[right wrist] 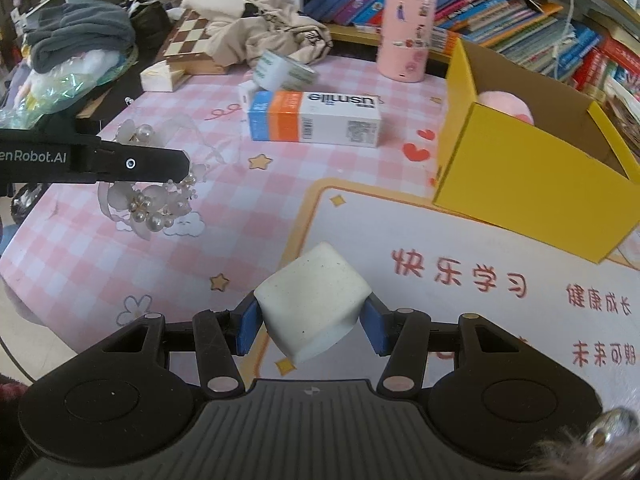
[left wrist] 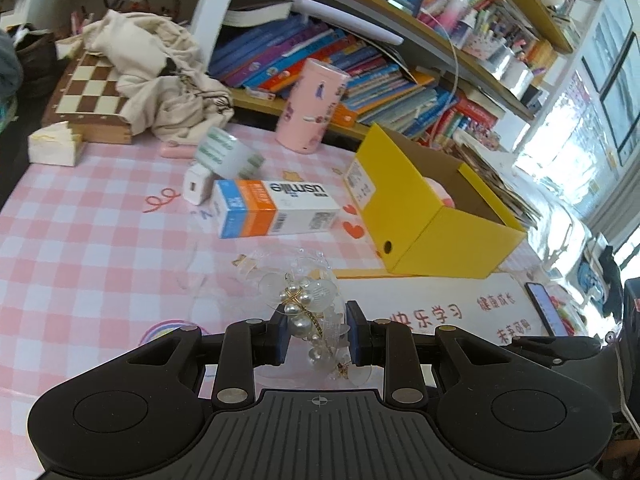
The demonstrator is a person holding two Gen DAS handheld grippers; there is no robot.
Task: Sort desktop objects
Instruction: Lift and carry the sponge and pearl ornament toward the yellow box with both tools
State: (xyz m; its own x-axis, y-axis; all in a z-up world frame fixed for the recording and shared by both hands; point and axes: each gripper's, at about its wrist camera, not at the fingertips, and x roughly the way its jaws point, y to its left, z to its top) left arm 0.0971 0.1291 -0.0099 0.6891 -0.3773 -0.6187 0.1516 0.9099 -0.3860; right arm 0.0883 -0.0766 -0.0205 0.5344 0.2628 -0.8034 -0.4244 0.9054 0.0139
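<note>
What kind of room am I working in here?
Probably a child's study desk at home: shelves crammed with children's books, a pink checked desk mat with stars and hearts, and a folded chessboard.

Glossy pearl hairpiece (left wrist: 306, 312) with gold wire, matt speckled white foam cube (right wrist: 314, 300), yellow cardboard box (right wrist: 532, 168), wooden chessboard (left wrist: 92, 92), creased beige cloth (left wrist: 160, 76)

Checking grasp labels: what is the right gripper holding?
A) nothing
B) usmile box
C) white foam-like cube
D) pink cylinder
C: in the right wrist view the right gripper has its blue pads pressed on both sides of the white cube, lifted above the desk mat.
</note>
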